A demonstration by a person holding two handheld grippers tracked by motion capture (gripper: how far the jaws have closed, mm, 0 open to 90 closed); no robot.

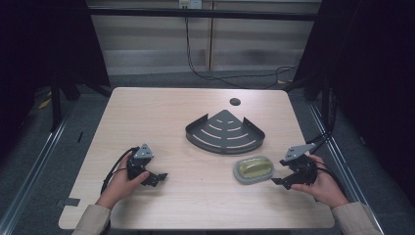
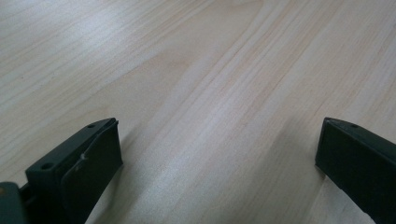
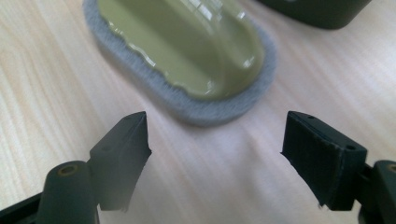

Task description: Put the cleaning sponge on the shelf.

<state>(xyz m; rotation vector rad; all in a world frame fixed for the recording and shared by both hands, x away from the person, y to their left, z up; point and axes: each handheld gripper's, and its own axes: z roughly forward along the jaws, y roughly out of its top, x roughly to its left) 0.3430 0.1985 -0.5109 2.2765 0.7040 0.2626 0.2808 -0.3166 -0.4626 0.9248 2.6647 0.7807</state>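
One scrubber (image 3: 187, 46) just ahead, right gripper (image 3: 215, 144) spread

A recording or test station of a lab type is indicated. A bare light-wood table (image 1: 147, 112) is enclosed by black curtains (image 1: 372, 63) on both sides and a dark frame bar (image 1: 205, 13) overhead. Beyond the table, well forward of the grippers, a wall socket (image 1: 190, 4) is seen, from which black cables (image 1: 230, 76) are run across grey floor (image 1: 29, 161).

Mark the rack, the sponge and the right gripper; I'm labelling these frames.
rack (image 1: 226, 129), high view, slotted floor
sponge (image 3: 196, 42), right gripper view, glossy green top
right gripper (image 3: 217, 140), right gripper view, between its open fingertips
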